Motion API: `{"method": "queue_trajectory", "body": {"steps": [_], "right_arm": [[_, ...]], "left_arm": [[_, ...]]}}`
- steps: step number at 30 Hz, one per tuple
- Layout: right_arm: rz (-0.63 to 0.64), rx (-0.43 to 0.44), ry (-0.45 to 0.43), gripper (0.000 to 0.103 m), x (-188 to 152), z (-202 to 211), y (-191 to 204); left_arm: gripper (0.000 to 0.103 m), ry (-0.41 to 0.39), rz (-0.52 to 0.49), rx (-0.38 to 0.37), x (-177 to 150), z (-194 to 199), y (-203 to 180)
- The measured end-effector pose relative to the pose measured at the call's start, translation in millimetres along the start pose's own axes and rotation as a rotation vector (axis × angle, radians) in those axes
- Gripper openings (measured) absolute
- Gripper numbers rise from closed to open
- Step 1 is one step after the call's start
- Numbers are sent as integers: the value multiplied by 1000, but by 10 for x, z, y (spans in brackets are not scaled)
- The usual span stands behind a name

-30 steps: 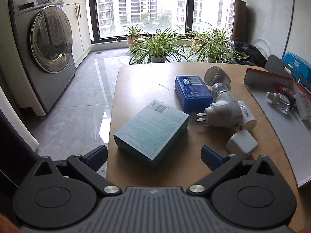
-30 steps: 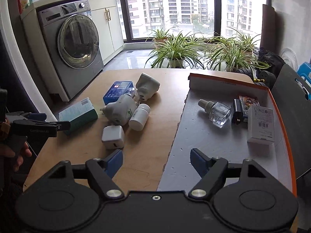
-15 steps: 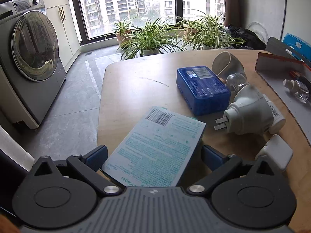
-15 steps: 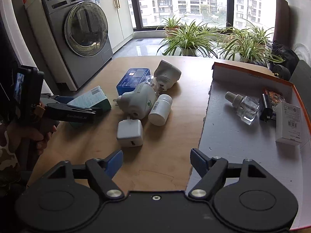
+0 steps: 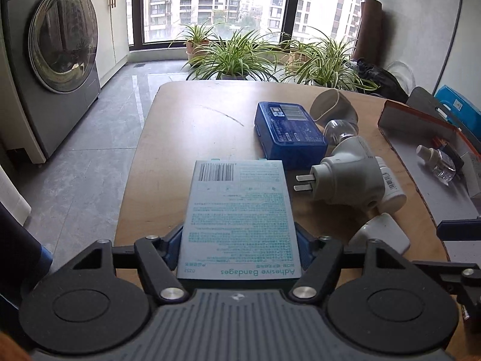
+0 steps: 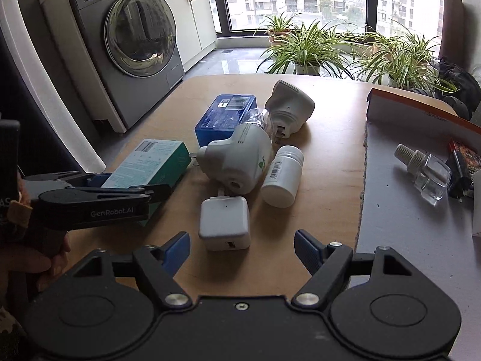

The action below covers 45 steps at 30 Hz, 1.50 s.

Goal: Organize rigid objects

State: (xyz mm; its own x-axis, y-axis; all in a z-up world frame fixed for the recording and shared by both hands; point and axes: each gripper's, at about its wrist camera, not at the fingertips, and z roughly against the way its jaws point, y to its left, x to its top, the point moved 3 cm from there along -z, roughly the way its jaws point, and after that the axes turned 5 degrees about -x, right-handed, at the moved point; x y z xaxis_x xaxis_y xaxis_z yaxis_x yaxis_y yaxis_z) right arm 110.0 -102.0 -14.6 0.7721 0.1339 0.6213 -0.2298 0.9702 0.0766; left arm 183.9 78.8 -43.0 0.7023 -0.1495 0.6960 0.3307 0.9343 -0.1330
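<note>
Closing left gripper (image 5: 239,246) jaws flanked bandage box (image 5: 239,210) at table's (image 5: 192,126) 7 o'clock edge | off-centre pinch might pivot it floorward | right gripper (image 6: 242,248) jaws wide, empty, charger (image 6: 224,221) at 12 o'clock, risking nudge.
</note>
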Motion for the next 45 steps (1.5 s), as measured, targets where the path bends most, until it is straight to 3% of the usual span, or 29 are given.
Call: {"method": "queue_trajectory", "body": {"steps": [4,8,9,10,12,16,25,34,36,41,45], "right_arm": [[11,-2,6,90,29,-132,56],[19,-3,9,89,52,-247,137],[26,-5,10,80,50,-264,152],[39,-5,14,57,43,-291,174],[54,-11,11,52,16,-274,191],[47,9,-6,51,-32,-126,147],[29,-32,-68,51,-175,360,-101],[-45,-140,-167,51,-275,863,-644],[-75,-169,-181,51,-307,961,-821],[-144,-204,-196,51,-390,1114,-1173],[-161,-214,-208,51,-491,1212,-1340]], "left_arm": [[72,-29,-13,43,-37,102,-83],[72,-51,64,58,-91,202,-54],[72,-55,81,60,-109,225,-49],[72,-58,90,62,-123,240,-51],[72,-64,99,67,-141,277,-79],[72,-83,129,62,-170,366,-130],[72,-109,117,19,-253,552,-500],[71,-126,69,-65,-187,624,-1026],[45,-122,53,-98,-143,608,-1202],[45,-117,-11,-154,-63,458,-1593],[47,-107,-3,-138,-112,380,-1622]]}}
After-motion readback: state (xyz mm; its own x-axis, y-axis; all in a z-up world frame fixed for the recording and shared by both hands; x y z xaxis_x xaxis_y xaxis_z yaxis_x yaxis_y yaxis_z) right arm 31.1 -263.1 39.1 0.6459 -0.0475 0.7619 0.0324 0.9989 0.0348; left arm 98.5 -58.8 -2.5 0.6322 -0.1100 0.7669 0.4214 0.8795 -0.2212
